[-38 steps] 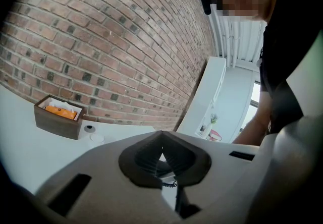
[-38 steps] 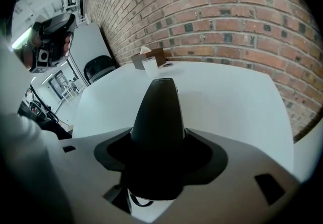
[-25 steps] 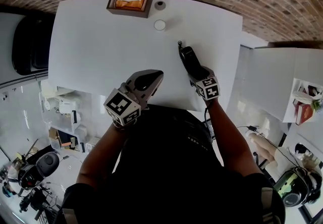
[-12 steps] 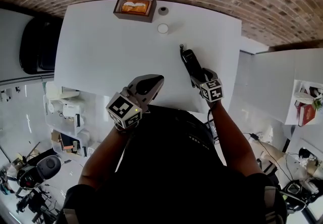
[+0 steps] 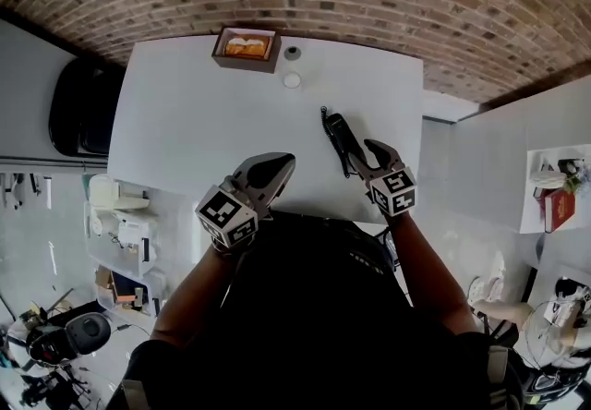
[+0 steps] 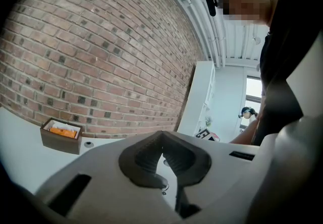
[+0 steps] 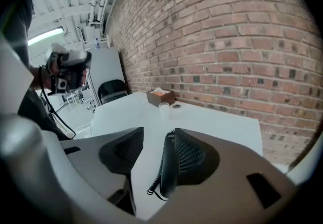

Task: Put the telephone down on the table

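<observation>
The telephone (image 5: 338,134) is a black, smooth plastic handset, long and narrow. It lies flat on the white, matte table (image 5: 203,122), close to the right edge and nearer the near edge than the far one, with its length running from far to near. A thin black coiled cord (image 7: 154,185) runs alongside its body.

Right gripper (image 5: 374,157): released. Its jaws stand apart and have just been closing. The pads press on nothing. In the right gripper view the handset (image 7: 168,167) shows through the gap, lying on the table below and beside the right pad. The pads are dark, with a fine grid texture, set in pale grey moulded shells. A cube with black-and-white square markers sits on the gripper's rear.

Left gripper (image 5: 277,163): clenched and empty. In the left gripper view its dark ribbed pads (image 6: 151,160) meet at the tip. It is held over the near edge of the table, left of the handset and apart from it.

At the far edge stands a brown rectangular open box (image 5: 246,48) with orange and white contents. Just to its right are a small dark round object (image 5: 292,54) and, nearer, a white round cup (image 5: 292,80). A rough red-brown brick wall (image 7: 227,41) rises behind the far edge.
</observation>
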{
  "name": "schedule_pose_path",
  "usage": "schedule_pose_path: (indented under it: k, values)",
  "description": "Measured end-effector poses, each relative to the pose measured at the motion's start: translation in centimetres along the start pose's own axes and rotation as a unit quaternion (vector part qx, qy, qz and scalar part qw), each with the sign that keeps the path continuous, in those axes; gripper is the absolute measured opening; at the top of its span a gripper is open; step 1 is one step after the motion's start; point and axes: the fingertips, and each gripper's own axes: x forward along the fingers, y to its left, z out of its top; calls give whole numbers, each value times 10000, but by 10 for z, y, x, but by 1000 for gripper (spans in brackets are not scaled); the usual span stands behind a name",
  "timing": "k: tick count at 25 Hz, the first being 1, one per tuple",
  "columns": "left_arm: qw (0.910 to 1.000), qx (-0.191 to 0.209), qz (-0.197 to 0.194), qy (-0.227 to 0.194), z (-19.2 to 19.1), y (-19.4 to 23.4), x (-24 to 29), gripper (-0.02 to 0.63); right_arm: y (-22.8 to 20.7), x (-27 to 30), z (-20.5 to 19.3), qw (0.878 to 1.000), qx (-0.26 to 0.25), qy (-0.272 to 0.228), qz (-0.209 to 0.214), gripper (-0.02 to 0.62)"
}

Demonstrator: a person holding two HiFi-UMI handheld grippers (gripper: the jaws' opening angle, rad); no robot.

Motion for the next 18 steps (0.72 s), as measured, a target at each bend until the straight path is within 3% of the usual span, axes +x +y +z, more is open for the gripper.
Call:
schedule_pose_path:
  k: [3,6,11,18]
  values:
    - [10000,65,4,-70,7,-8,-7,8,21,-30,38,9981,-65,-570,234,87]
    - [9998,135,14,-115,14,-14,-12,8,41,-58,74,9924,-119,-1130,466,31]
    - [9993,351,-33,-129,25,-17,-30,8,72,-84,115,9850,-411,-1568,599,21]
    - [9983,491,-296,-115,29,-11,-69,8,114,-106,143,9798,-411,-1932,316,21]
